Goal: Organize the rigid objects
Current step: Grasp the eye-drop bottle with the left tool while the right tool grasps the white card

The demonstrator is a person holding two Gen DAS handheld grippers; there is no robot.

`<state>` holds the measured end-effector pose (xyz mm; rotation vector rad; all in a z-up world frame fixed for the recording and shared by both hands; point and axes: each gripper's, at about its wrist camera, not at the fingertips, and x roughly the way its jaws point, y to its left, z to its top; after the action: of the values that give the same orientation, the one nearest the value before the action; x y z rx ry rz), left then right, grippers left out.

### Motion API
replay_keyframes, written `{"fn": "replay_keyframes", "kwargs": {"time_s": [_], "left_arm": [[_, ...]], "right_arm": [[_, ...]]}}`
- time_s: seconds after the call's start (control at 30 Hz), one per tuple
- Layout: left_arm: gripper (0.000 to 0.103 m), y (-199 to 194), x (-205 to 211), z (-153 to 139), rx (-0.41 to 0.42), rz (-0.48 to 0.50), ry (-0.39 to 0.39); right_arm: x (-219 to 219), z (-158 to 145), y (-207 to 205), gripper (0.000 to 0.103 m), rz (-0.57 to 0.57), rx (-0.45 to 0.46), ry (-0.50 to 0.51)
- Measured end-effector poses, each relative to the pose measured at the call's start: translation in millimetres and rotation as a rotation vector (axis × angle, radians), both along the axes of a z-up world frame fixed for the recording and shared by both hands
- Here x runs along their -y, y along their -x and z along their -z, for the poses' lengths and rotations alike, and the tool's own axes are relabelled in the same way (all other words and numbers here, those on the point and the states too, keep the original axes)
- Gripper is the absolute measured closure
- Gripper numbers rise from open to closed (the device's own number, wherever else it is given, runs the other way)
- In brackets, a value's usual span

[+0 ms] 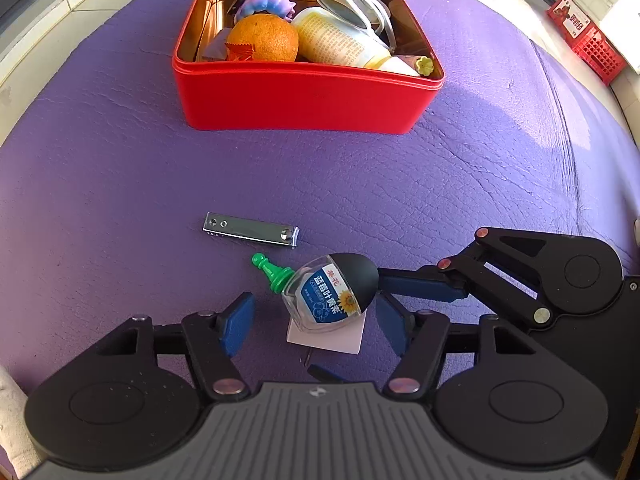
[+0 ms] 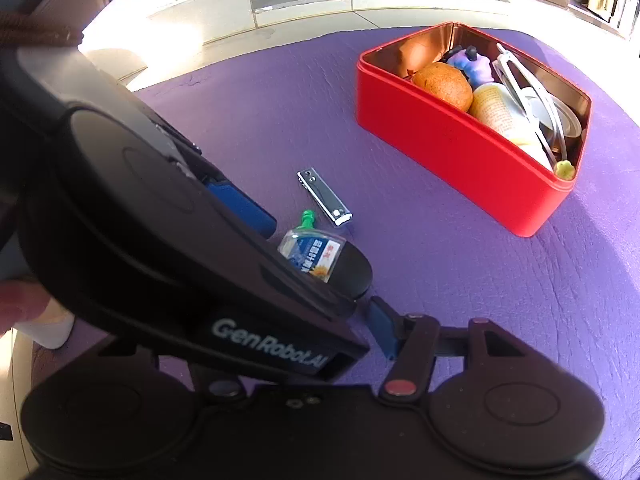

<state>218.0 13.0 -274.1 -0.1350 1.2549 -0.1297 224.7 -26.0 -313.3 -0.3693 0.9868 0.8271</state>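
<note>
The small clear bottle with blue label, black cap and green tip [image 1: 328,294] lies between my left gripper [image 1: 316,326] fingers, spread, not touching; tip toward the red tin box [image 1: 304,100]. Right gripper [image 1: 404,292] fingers flank its cap; their closing I cannot tell.

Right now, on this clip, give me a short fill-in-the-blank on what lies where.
1. The tin holding the orange is ____ in colour.
2. The bottle between the left gripper fingers has a ____ cap.
3. The nail clipper lies on the ____ mat, outside the tin.
4. The bottle rests partly on a ____ card.

Missing words: red; green; purple; white
</note>
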Motion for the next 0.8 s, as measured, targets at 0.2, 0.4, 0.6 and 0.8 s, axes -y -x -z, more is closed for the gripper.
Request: {"fn": "replay_keyframes", "kwargs": {"time_s": [0.2, 0.4, 0.6, 0.8], "left_arm": [[0.046, -1.7, -3.4, 1.5, -0.002, -0.012, 0.017], [0.056, -1.8, -2.5, 1.1, 0.001, 0.003, 0.022], [0.057, -2.7, -2.6, -0.5, -0.006, 0.012, 0.033], [0.057, -0.4, -4.0, -2.7, -0.015, 0.009, 0.038]], "right_arm": [[-3.0, -1.1, 4.6, 0.044, -0.01, 0.02, 0.0], [-3.8, -0.3, 13.7, 0.051, -0.02, 0.056, 0.024], [-4.2, -1.0, 15.8, 0.059, -0.008, 0.061, 0.03], [0.9, -5.8, 12.1, 0.061, 0.008, 0.062, 0.051]]}}
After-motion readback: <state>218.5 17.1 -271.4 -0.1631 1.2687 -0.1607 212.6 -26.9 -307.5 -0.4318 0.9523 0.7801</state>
